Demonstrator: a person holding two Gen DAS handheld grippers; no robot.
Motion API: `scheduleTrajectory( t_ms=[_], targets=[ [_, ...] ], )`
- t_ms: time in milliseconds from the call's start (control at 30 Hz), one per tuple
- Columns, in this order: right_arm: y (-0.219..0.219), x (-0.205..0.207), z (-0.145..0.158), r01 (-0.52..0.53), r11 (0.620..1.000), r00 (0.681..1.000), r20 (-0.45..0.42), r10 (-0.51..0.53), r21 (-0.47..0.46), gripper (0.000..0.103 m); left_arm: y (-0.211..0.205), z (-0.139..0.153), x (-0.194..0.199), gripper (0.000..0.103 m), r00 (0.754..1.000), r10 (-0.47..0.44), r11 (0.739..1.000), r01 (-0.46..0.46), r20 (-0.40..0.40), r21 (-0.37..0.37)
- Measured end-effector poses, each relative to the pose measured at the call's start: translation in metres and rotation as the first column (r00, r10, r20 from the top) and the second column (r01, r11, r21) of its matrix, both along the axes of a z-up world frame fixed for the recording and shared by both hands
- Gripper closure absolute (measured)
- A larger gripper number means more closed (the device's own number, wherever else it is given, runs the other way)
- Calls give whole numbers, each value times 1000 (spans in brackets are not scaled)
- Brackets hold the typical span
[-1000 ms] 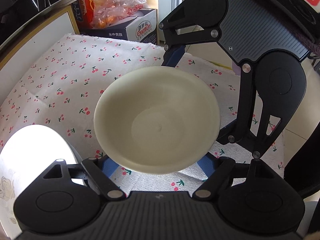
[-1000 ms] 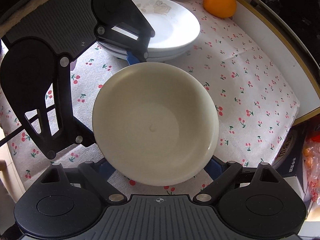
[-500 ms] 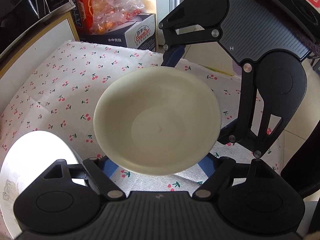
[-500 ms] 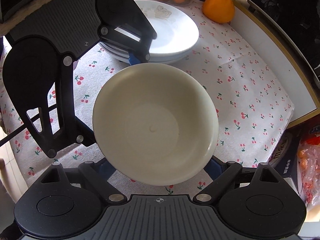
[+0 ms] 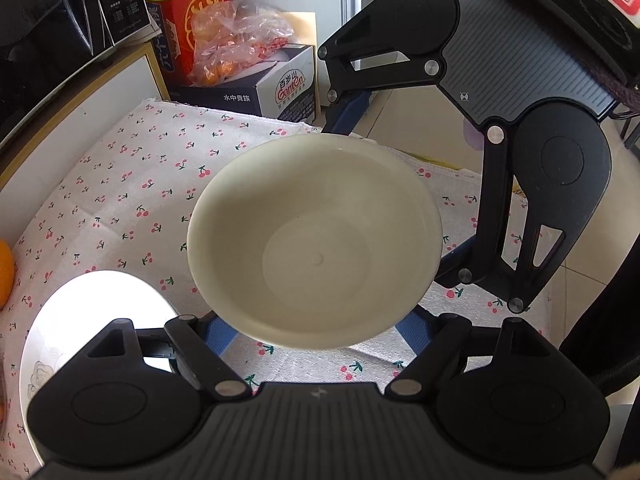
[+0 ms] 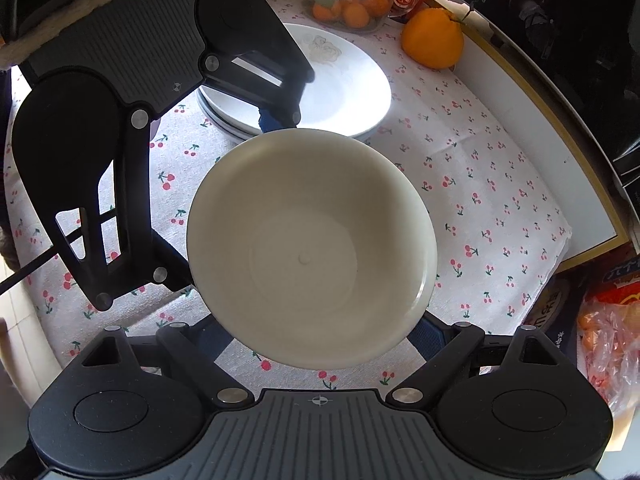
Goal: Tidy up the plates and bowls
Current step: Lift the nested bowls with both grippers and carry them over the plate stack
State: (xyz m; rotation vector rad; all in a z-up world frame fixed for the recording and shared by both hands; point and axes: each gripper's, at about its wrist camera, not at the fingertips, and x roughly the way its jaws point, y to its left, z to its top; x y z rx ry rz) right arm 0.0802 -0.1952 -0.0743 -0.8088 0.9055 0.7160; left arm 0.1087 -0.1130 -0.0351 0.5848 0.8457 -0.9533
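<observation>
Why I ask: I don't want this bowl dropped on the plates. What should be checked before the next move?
1. Bowl empty: ok, nothing inside.
2. Bowl off the tablecloth: ok, it appears to hang above it.
3. Left gripper hold: cannot tell, its fingertips are hidden under the bowl.
4. Right gripper hold: cannot tell, its fingertips are hidden too.
5. Top of the plate stack free: ok, nothing lies in it.
6. Orange away from the stack: ok, it sits beside the stack, apart from it.
</observation>
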Motion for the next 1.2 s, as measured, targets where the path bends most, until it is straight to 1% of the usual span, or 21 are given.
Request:
scheduleTrajectory(
  t_ms=[233, 533, 733, 1200],
  targets=[
    [8, -2, 9, -23, 1000, 1000, 18, 23, 7, 11, 12, 8, -3, 23, 1000, 14, 1000, -14, 11, -18],
    [30, 3, 18, -64, 998, 997, 41, 64, 16, 11, 32, 16, -3, 23, 998, 51, 998, -50, 31, -28],
    [49, 9, 19, -98, 995, 994, 53, 97, 20, 11, 45, 19, -1, 23, 996, 80, 996, -79, 35, -30],
    [88, 27, 16, -156, 987, 986, 68, 154, 32, 11, 76, 21, 6, 23, 988, 147, 989, -147, 55, -9]
  ],
)
